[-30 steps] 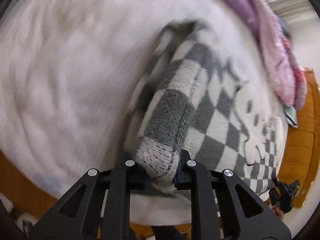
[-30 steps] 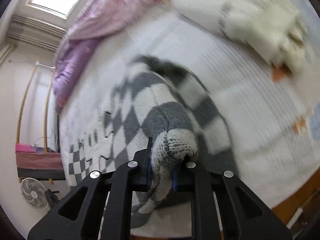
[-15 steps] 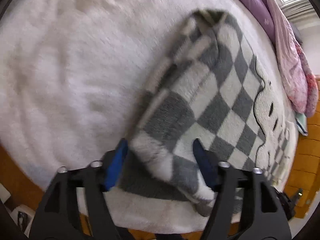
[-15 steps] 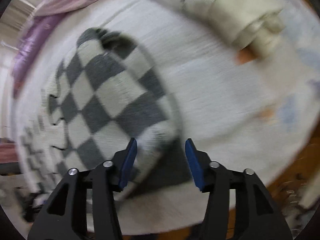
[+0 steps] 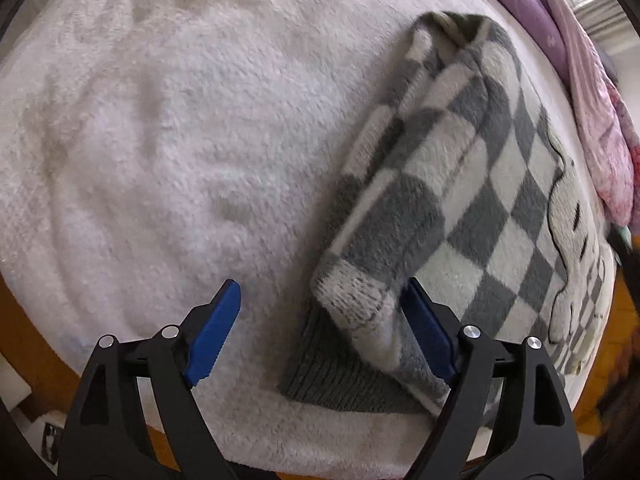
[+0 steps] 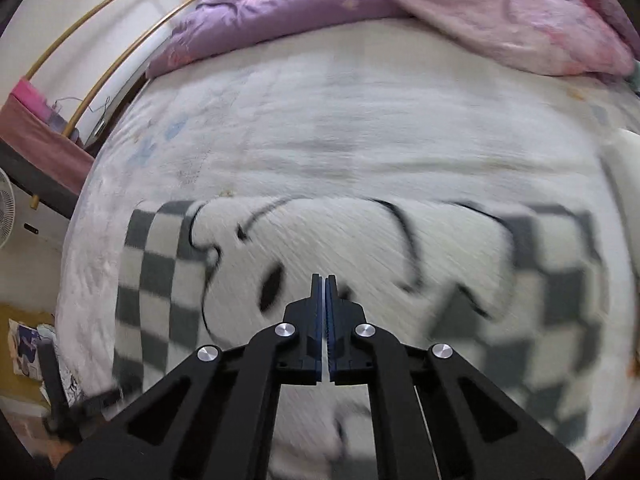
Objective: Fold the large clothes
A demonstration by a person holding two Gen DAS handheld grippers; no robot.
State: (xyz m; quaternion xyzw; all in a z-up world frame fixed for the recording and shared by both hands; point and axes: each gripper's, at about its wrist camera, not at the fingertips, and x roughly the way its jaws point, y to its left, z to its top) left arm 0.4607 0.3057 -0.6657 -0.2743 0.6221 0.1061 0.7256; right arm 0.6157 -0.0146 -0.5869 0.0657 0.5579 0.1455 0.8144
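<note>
Left claw (image 5: 320, 328) wide, jaws opening, nothing pinched. The sweater's folded sleeve end lies between the blue pads (image 5: 212, 332), loose, closer to the rt-hand pad and touching or nearly touching it; can't tell which. Right claw (image 6: 324, 320) closed to a thin slit, nothing in it, pointing down over the sweater.

Bed cover (image 5: 168, 152): white, fluffy, fills most of the left wrist view ahead of and to the lt of the left claw. In the right wrist view it runs beyond the right claw up to the bedding.

Sweater (image 5: 500, 208): grey/white checks w/ a pale cartoon figure, lies flat on the cover, ahead and rt of the left claw. Sleeve is folded over the body; dark ribbed hem (image 5: 340, 376) sits just below the sleeve end, between the left claw's fingers. In the right wrist view the sweater (image 6: 360, 248) is spread under and to both sides of the right claw, blurred.

Bedding (image 6: 460, 8): purple and pink, bunched at the far edge, well beyond the right claw.

Fan (image 6: 6, 216): far lt of the right claw, off the bed.
</note>
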